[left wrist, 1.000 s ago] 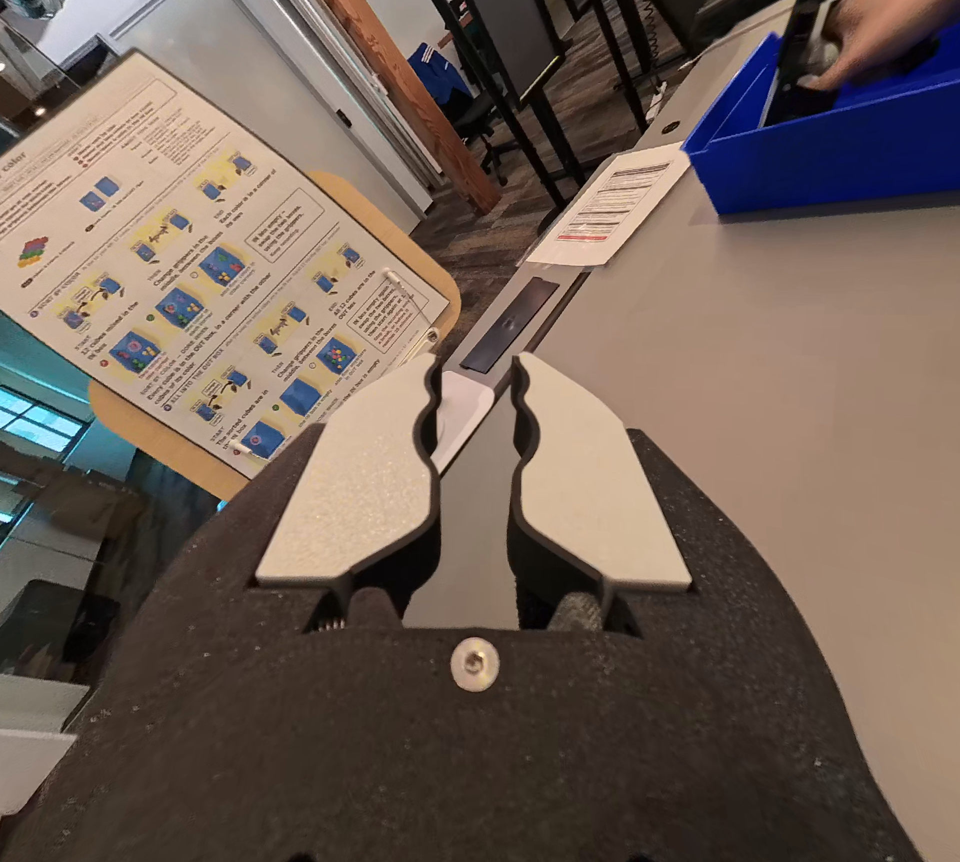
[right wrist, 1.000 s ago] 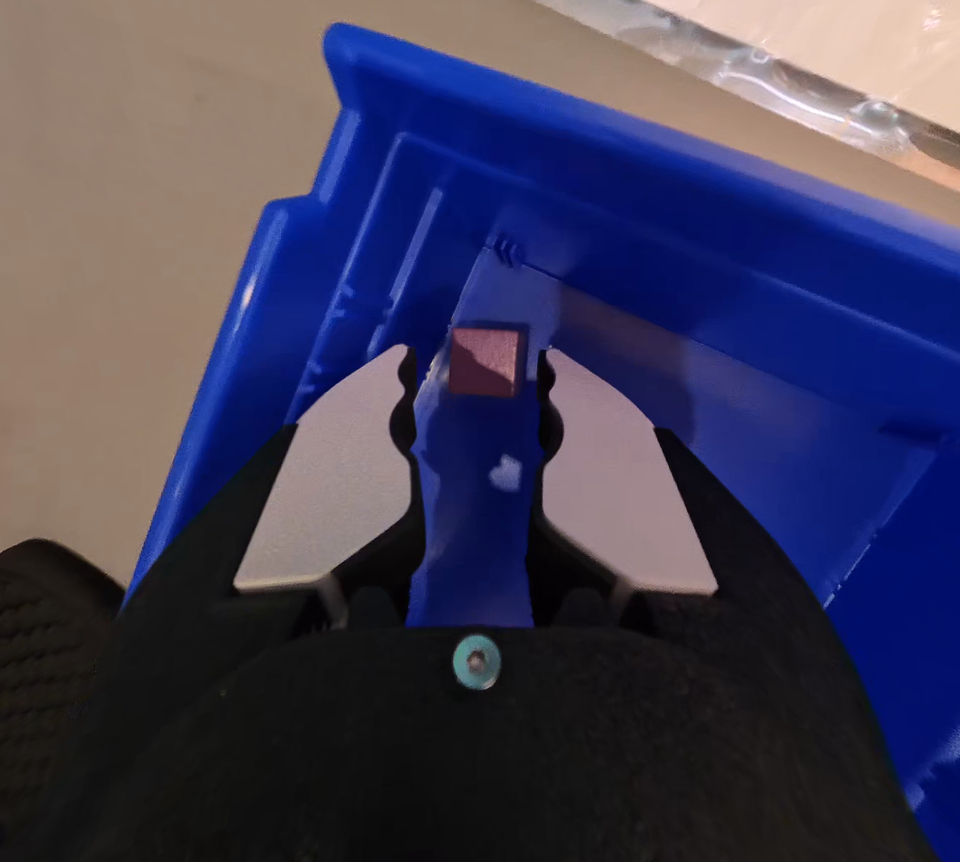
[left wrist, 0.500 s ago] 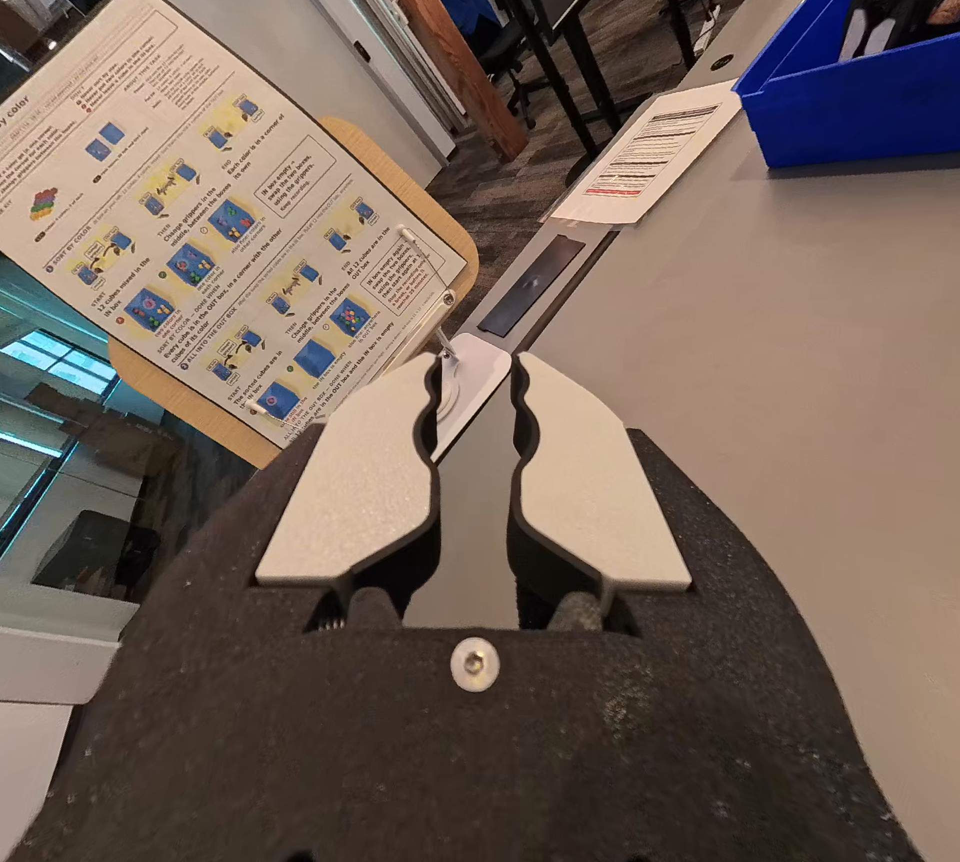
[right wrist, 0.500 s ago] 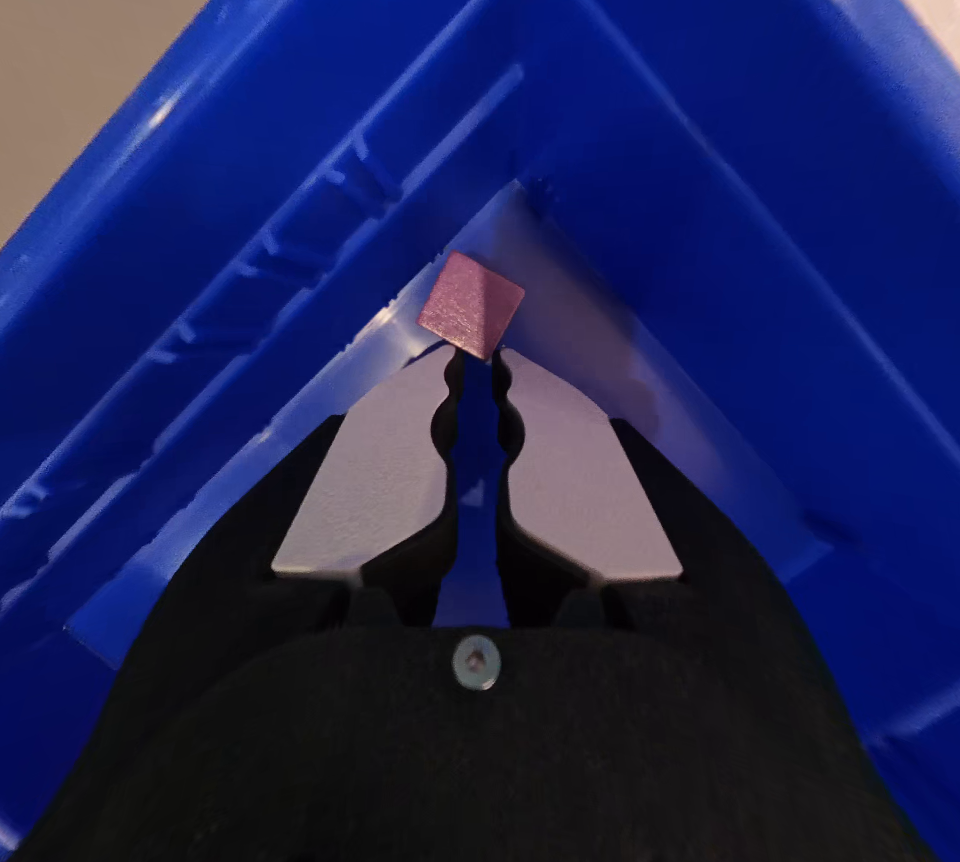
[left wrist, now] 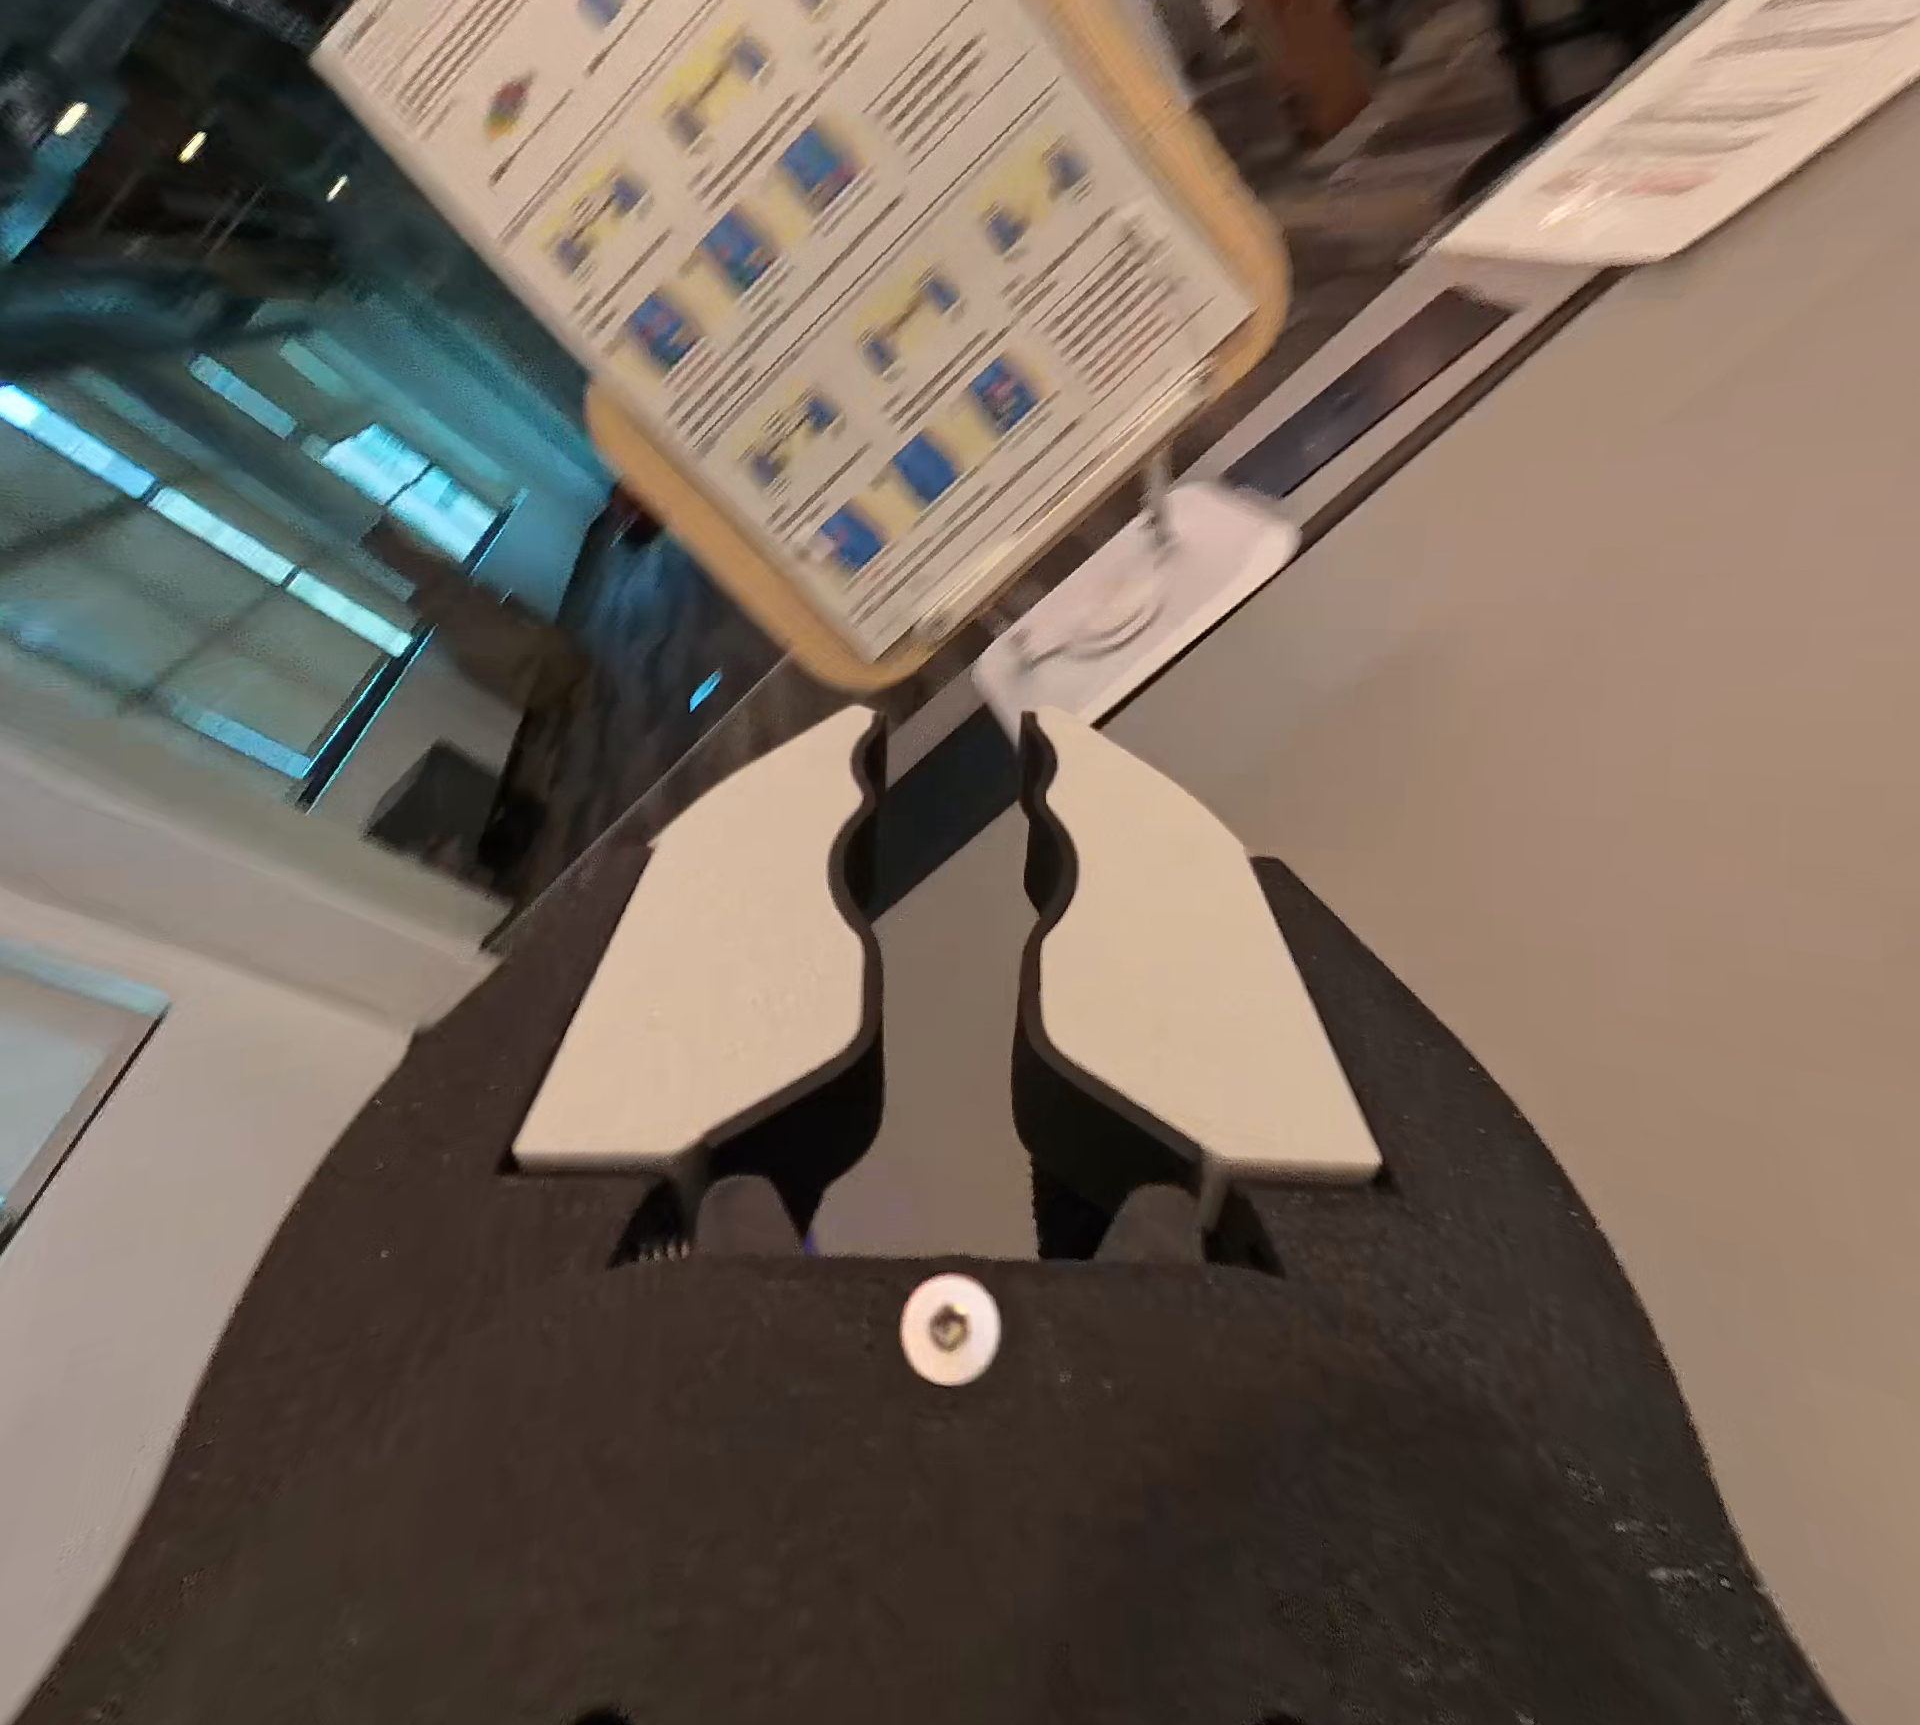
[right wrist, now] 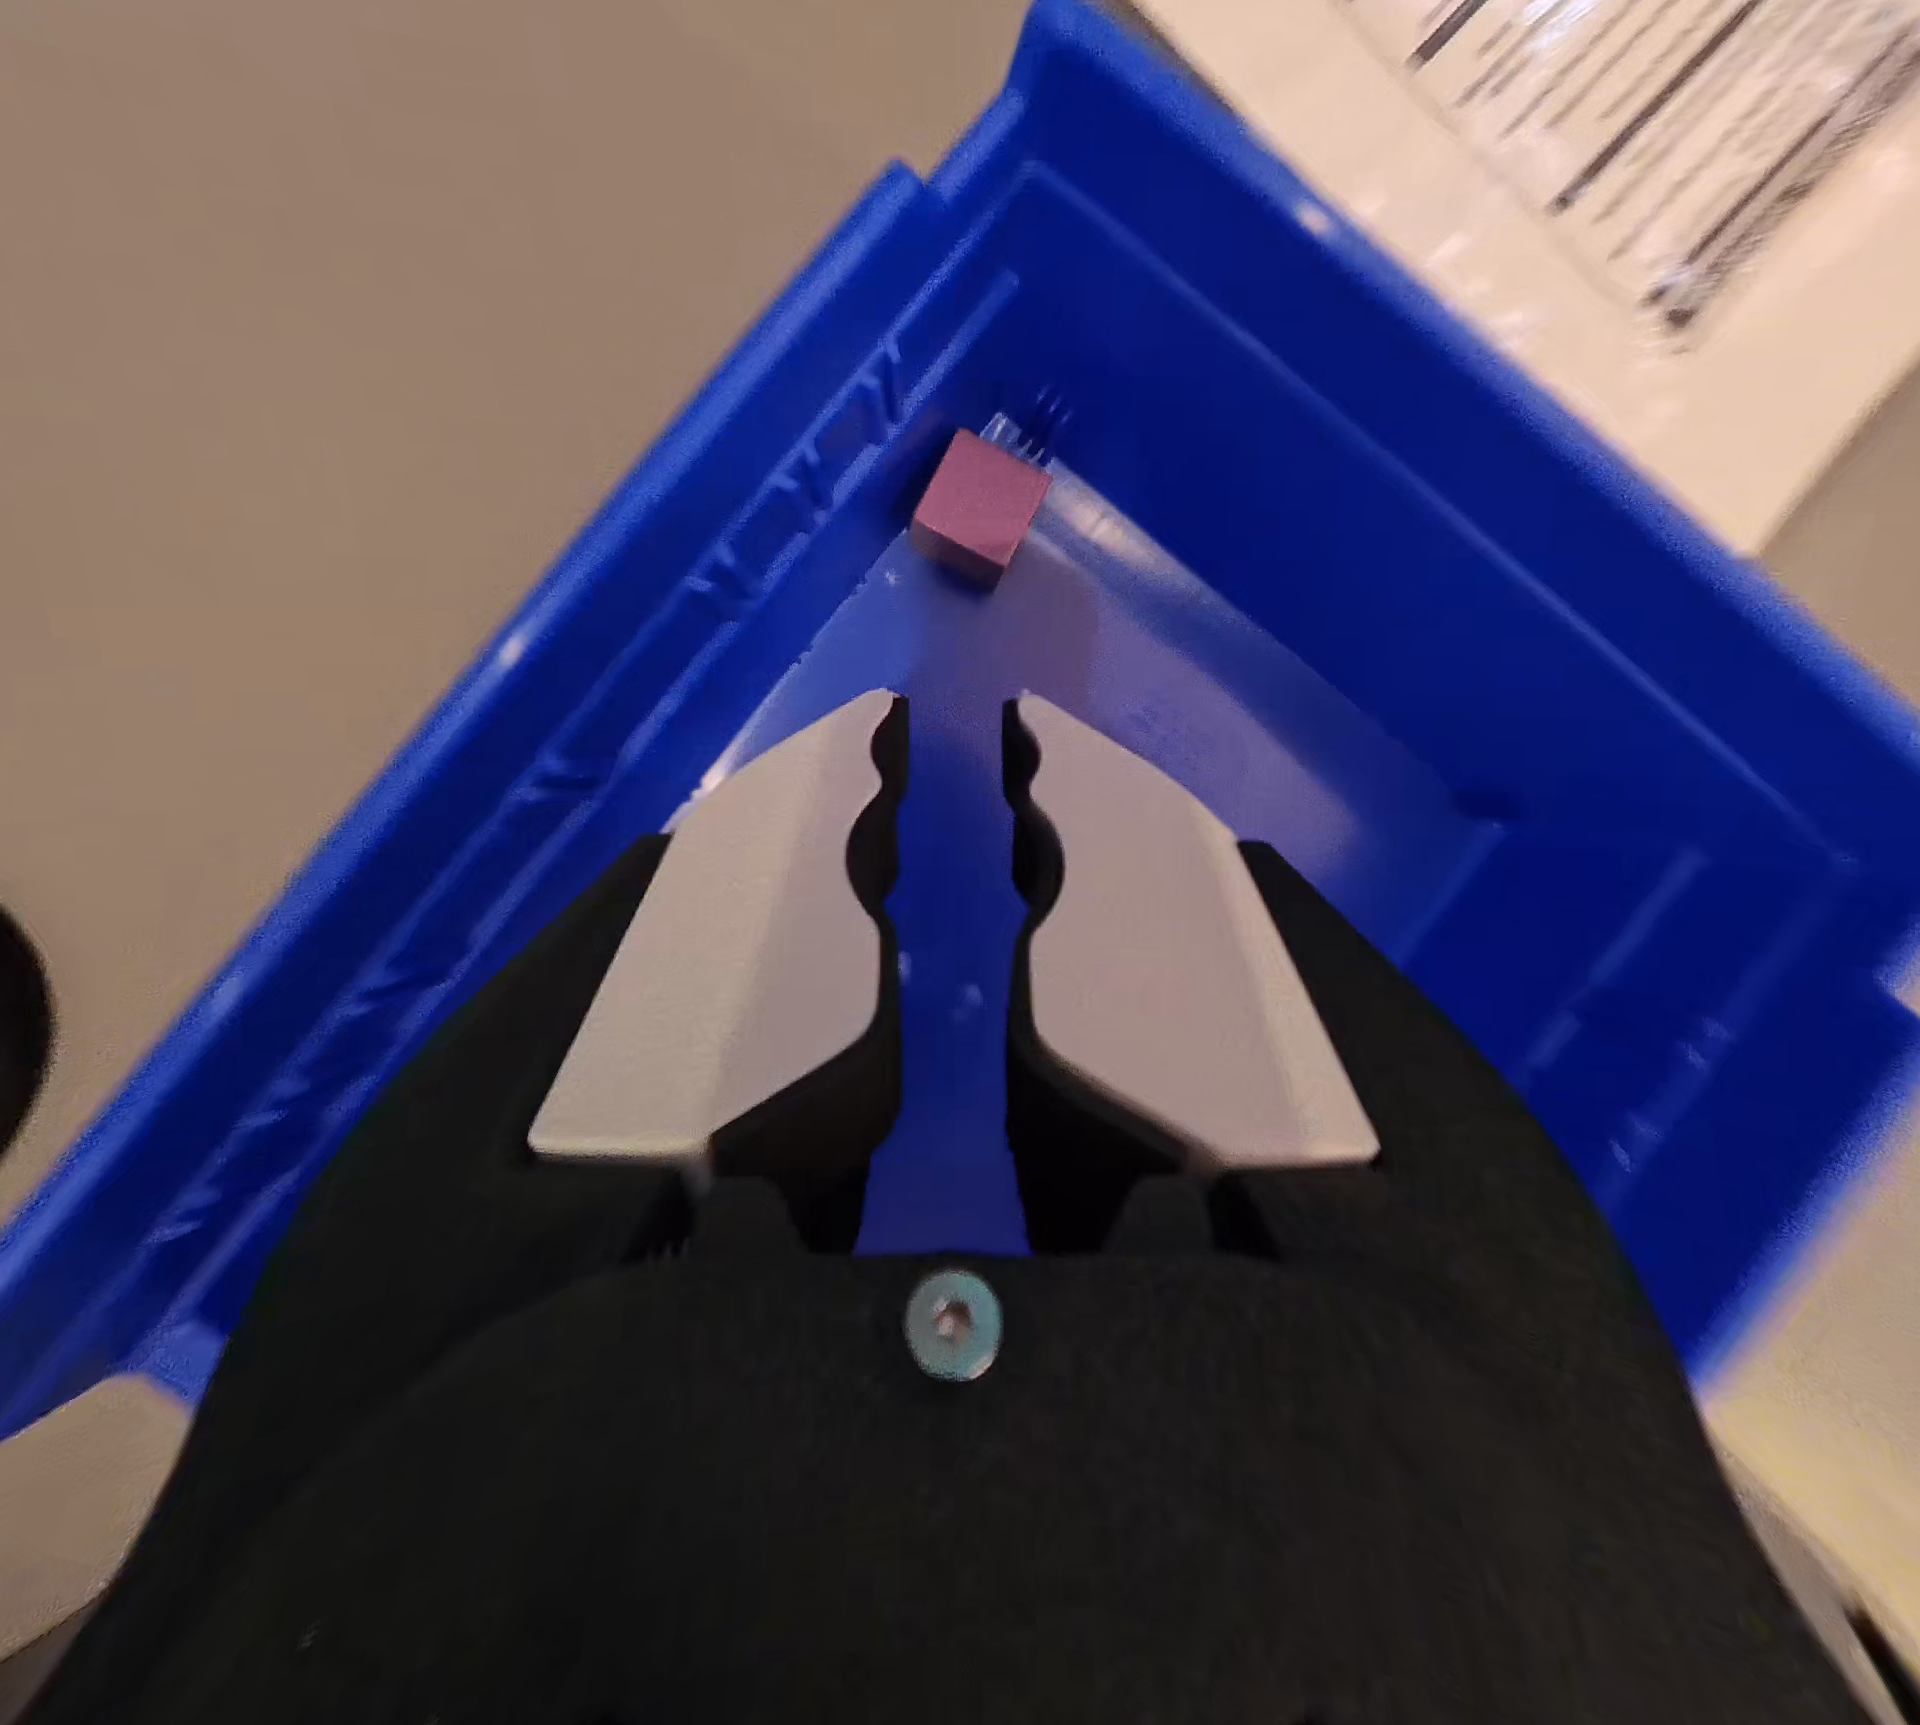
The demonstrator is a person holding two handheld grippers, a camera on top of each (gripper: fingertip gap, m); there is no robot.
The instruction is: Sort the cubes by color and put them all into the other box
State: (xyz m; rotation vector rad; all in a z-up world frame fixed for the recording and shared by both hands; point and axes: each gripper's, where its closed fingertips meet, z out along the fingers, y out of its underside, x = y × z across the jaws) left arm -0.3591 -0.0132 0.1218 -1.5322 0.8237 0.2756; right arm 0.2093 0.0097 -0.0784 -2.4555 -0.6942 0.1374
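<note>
Since half a second earlier, the right gripper had drawn back, jaws slightly parted and empty. The small purple cube sat square-edged in the corner of the blue plastic box. The left gripper hung released above the grey desk.

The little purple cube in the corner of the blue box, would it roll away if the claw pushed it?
Probably not: the purple cube has flat faces and sharp edges, so it would likely slide. It looks solid and stiff. Tucked into the blue box corner, the walls would likely stop it.
</note>
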